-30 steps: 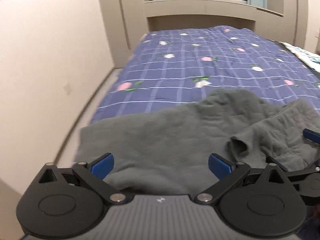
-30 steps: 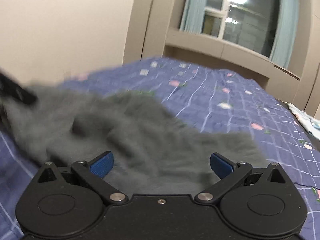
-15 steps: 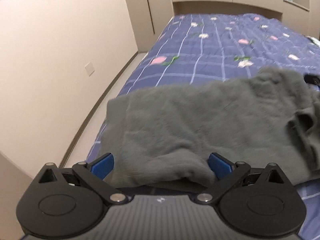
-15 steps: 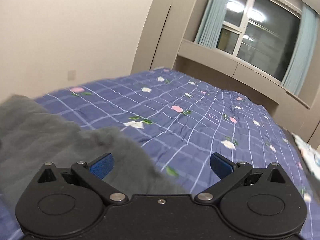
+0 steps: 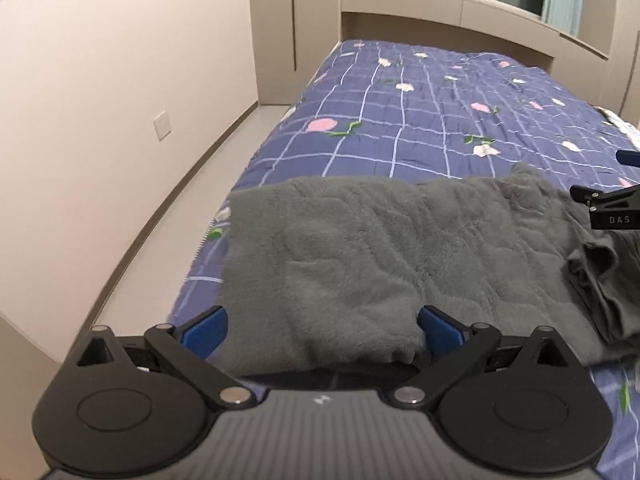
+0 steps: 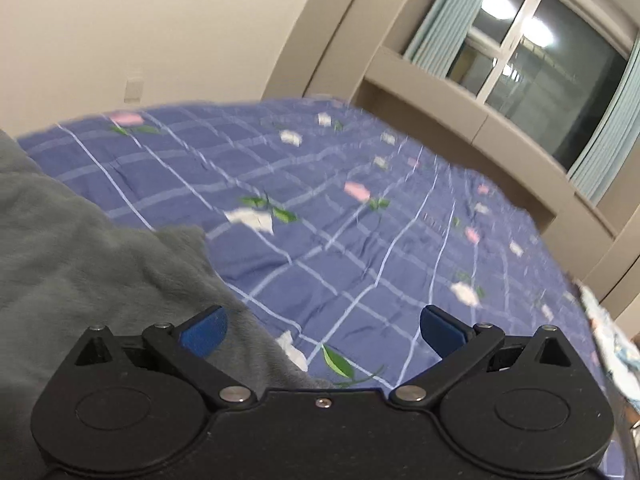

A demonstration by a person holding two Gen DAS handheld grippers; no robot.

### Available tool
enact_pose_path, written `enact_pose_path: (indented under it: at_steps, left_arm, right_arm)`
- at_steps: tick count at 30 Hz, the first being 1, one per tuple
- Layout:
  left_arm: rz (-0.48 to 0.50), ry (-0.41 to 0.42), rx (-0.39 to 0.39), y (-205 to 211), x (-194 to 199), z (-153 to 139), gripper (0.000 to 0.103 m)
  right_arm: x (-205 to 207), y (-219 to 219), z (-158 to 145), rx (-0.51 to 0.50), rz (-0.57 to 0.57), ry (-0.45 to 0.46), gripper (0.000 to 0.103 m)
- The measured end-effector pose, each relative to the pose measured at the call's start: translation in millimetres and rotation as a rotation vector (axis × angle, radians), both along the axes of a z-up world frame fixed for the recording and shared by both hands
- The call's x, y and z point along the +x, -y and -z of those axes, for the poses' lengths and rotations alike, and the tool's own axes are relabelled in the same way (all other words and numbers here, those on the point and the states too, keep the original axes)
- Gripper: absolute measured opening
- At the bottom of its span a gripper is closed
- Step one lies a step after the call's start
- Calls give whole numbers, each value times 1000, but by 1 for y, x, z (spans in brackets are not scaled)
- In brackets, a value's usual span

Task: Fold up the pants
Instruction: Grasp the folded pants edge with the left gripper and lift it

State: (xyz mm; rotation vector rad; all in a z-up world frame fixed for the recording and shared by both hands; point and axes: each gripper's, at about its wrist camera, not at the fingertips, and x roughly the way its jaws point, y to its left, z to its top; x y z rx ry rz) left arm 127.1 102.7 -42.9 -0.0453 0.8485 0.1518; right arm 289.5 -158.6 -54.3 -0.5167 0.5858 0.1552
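Right gripper (image 6: 322, 330) now off the pants (image 5: 360, 264), fingers wide, empty; left gripper (image 5: 322, 330) wide, seemingly gripless.

Both wrist views sit low over the blue checked floral bed (image 5: 420, 120), facing twelve o'clock; both share its grey fleece pants (image 6: 80, 248).

Soft indoor light, ceiling lamps glaring in the window (image 6: 532, 52) (right view motion-blurred).
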Motion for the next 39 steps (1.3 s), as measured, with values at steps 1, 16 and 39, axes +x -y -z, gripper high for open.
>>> enact_pose_path:
  at_steps: [1,16,39]
  left_arm:
    - [14,0,11,-3,-6,-3,103]
    - [-120,42,-324,-50,-46,-6,103]
    - [-443,162,-796,-83,-31,52,38]
  right_arm:
    - [-9,-2,-6,8,1,21,102]
    - [-98,-43,2,119,20,55,103]
    - [-114,-49,28,178,64,69,103]
